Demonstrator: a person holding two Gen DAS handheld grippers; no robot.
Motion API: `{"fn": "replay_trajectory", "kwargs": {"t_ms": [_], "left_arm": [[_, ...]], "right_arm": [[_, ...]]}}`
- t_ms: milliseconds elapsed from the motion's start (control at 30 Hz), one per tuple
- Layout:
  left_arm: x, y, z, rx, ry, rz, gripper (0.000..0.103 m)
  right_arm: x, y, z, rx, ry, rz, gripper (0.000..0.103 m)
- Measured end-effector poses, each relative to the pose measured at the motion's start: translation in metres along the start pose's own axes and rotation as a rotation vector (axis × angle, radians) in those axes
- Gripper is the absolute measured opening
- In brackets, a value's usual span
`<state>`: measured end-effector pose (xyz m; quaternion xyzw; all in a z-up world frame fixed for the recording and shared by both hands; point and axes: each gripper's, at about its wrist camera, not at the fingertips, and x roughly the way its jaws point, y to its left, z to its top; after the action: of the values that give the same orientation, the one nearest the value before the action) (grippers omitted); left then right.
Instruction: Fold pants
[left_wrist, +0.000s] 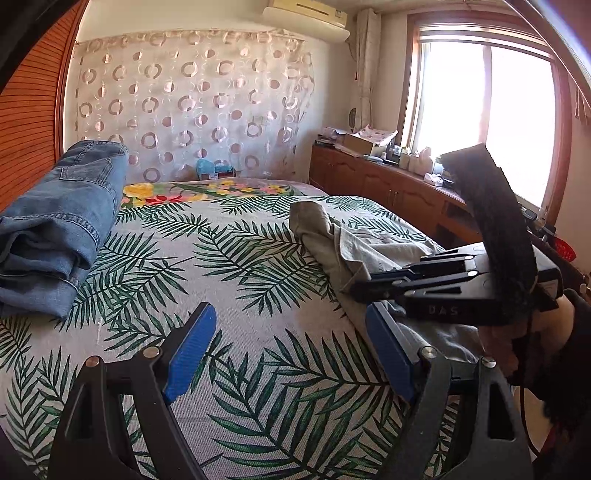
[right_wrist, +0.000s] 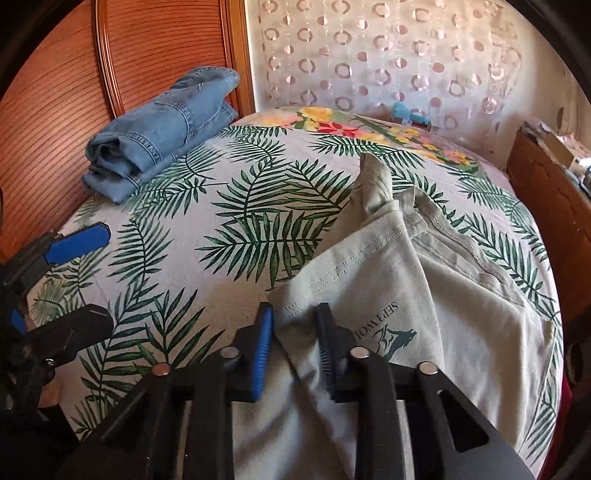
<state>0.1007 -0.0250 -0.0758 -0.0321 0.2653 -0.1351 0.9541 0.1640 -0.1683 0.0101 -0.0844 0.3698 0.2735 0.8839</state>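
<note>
Pale grey-green pants (right_wrist: 424, 295) lie crumpled on the right side of the bed, with a dark logo near the waist; they also show in the left wrist view (left_wrist: 343, 240). My right gripper (right_wrist: 293, 332) is shut on a fold of the pants near their near edge. In the left wrist view it appears as a black body (left_wrist: 461, 284) resting on the pants. My left gripper (left_wrist: 291, 350) is open and empty above the leaf-print bedsheet (left_wrist: 240, 266), left of the pants. It shows at the left edge of the right wrist view (right_wrist: 66, 266).
Folded blue jeans (left_wrist: 59, 221) lie at the bed's far left by the wooden headboard (right_wrist: 55, 110); they also show in the right wrist view (right_wrist: 162, 129). A wooden cabinet (left_wrist: 388, 192) with clutter runs under the window on the right. A patterned curtain (left_wrist: 192, 103) hangs behind.
</note>
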Motion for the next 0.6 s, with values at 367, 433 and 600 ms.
{"fn": "replay_trajectory", "kwargs": {"t_ms": [367,433,600], "left_arm": [[0.003,-0.004,-0.001,0.030,0.018,0.010,0.084],[0.003,-0.004,-0.001,0.034,0.019,0.010,0.084],[0.004,-0.004,-0.002,0.032,0.026,0.010,0.084]], "right_arm": [[-0.038,-0.022,-0.006,0.042,-0.097,0.003,0.004],[-0.043,-0.029,-0.008,0.051,-0.105,-0.018,0.004],[-0.058,-0.054,-0.010,0.087,-0.125,-0.079,0.004]]}}
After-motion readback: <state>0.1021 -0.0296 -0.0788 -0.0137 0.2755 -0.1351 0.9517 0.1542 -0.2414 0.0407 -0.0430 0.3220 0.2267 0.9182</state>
